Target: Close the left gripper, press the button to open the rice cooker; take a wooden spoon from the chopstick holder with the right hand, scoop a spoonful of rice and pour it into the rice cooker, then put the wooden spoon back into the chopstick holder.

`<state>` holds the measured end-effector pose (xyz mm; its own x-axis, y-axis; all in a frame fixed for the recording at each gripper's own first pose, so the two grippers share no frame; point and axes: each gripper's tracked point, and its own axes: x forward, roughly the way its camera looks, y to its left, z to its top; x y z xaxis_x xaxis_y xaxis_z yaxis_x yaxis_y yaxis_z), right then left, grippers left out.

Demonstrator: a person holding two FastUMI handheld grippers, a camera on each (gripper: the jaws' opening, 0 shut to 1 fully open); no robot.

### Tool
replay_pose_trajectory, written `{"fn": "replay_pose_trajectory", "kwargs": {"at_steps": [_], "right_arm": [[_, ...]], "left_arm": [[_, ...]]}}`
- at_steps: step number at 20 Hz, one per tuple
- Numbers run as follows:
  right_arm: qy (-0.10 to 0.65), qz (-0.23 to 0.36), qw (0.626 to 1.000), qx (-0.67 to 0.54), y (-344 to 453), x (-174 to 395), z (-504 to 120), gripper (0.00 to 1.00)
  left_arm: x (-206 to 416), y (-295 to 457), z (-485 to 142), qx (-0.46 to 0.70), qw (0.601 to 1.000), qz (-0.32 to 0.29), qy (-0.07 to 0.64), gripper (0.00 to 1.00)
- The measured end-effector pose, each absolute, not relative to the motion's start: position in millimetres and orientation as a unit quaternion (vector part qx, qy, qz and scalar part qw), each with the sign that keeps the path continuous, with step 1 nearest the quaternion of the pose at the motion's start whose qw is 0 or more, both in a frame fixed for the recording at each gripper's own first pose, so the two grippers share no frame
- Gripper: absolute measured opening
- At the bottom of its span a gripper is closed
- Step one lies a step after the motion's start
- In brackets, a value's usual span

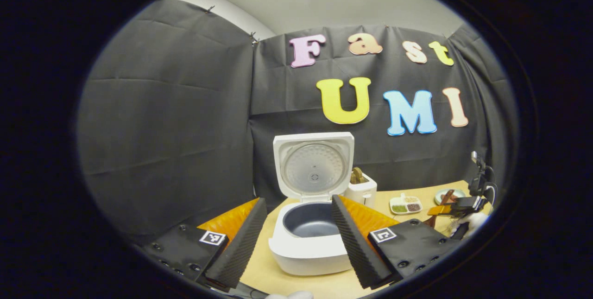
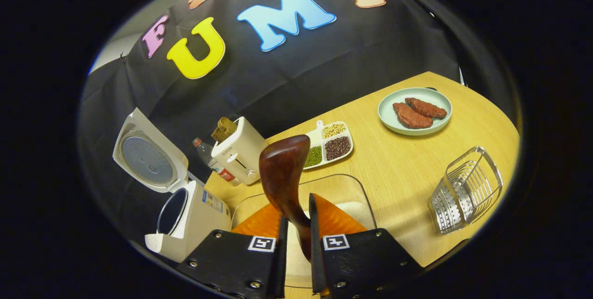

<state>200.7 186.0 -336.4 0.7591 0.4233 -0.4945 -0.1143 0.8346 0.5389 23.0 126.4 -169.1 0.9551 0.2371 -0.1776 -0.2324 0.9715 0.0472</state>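
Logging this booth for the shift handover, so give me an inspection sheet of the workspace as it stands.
Surface: light wooden table.
Job's things: white rice cooker, lid up, pot looks empty; dark wooden spoon; clear tub of white rice beneath it; wire chopstick holder.
Clutter: white toaster, plastic bottle, divided bean dish, pale green plate with meat.
Grippers: left gripper jaws apart before the cooker; right gripper clamps the spoon handle.
Cables: nothing seen.
Surroundings: black cloth wall.
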Motion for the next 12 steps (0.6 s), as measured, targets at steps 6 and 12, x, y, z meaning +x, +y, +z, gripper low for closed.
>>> {"fn": "replay_pose_trajectory", "kwargs": {"at_steps": [6,12], "right_arm": [[0.333,0.156,0.872,0.323,210.5,186.8,-341.7,0.23],[0.342,0.149,0.841,0.391,221.7,184.3,-342.3,0.23]], "left_arm": [[23.2,127.2,-166.1,0.017,0.989,0.118,0.088,0.99],[20.7,131.3,-161.6,0.020,0.989,0.121,0.086,1.00]]}}
